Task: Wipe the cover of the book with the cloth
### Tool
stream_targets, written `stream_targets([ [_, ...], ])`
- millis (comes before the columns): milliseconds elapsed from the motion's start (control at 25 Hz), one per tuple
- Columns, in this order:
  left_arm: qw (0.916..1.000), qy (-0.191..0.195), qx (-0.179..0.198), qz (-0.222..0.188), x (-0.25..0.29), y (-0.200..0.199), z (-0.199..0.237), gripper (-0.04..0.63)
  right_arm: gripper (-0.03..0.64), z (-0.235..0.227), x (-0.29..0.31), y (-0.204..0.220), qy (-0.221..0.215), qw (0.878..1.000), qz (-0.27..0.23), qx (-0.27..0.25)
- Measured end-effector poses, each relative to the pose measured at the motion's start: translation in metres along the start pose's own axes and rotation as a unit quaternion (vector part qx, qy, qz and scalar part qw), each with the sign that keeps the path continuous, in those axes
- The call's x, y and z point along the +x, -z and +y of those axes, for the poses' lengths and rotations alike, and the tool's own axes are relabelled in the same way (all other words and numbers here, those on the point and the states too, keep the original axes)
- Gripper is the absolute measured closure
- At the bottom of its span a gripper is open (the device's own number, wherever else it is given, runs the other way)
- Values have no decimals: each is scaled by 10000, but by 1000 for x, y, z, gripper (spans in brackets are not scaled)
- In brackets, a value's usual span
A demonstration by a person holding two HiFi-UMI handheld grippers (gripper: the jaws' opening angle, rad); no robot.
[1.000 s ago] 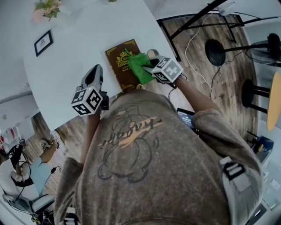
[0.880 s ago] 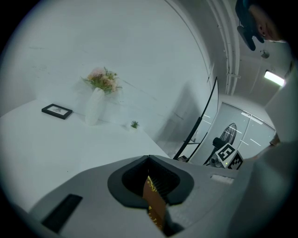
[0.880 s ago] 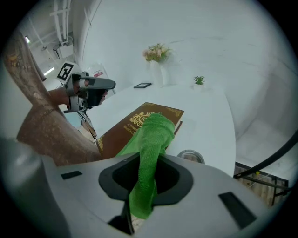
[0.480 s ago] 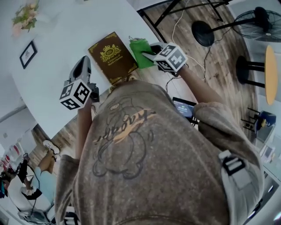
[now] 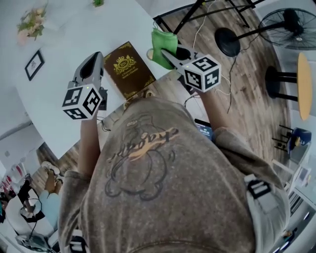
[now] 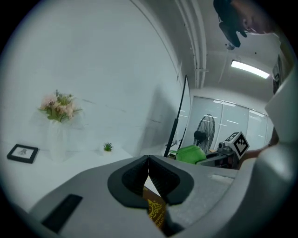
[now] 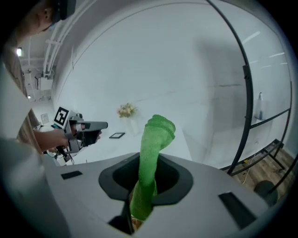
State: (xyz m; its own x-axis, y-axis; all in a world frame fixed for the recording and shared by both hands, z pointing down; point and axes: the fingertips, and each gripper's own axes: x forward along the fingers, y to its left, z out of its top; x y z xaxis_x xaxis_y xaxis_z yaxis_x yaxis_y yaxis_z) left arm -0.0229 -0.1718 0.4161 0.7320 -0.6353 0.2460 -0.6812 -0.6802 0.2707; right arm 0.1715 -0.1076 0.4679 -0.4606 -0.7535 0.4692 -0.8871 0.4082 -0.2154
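Note:
A brown book (image 5: 127,69) with a gold emblem lies flat near the white table's (image 5: 64,34) front edge. The green cloth (image 5: 164,45) hangs off the book, to its right at the table's edge, and my right gripper (image 5: 167,53) is shut on it. In the right gripper view the cloth (image 7: 152,153) stands up out of the closed jaws of the right gripper (image 7: 142,197). My left gripper (image 5: 92,66) hovers just left of the book, shut and empty. In the left gripper view the left gripper (image 6: 148,173) has its jaws touching, with a strip of the book (image 6: 156,213) below them.
A flower vase (image 5: 31,21), a small picture frame (image 5: 34,64) and a tiny plant (image 5: 98,3) stand at the table's far side. Right of the table, on the wooden floor, are black stand bases (image 5: 228,41), cables, a fan (image 5: 290,25) and a yellow round top (image 5: 306,79).
The right gripper has lifted the green cloth off the book's cover and carried it to the right, past the book's edge. The left gripper stays shut beside the book.

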Motion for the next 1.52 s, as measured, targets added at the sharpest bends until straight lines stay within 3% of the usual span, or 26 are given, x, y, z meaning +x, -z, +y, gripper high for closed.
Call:
stream_targets([
  [280,9985,89,451,-309,-7,-20,-22,592,549,21,-13,-39,384,9927,-1136,-145],
  [480,9965,37,670,-503,-8,-11,-23,591,549,21,-14,-39,559,9863,-1542,-175],
  [1520,9984,-373,302,-293,-16,17,0,592,551,27,3,-19,501,9896,-1324,-253],
])
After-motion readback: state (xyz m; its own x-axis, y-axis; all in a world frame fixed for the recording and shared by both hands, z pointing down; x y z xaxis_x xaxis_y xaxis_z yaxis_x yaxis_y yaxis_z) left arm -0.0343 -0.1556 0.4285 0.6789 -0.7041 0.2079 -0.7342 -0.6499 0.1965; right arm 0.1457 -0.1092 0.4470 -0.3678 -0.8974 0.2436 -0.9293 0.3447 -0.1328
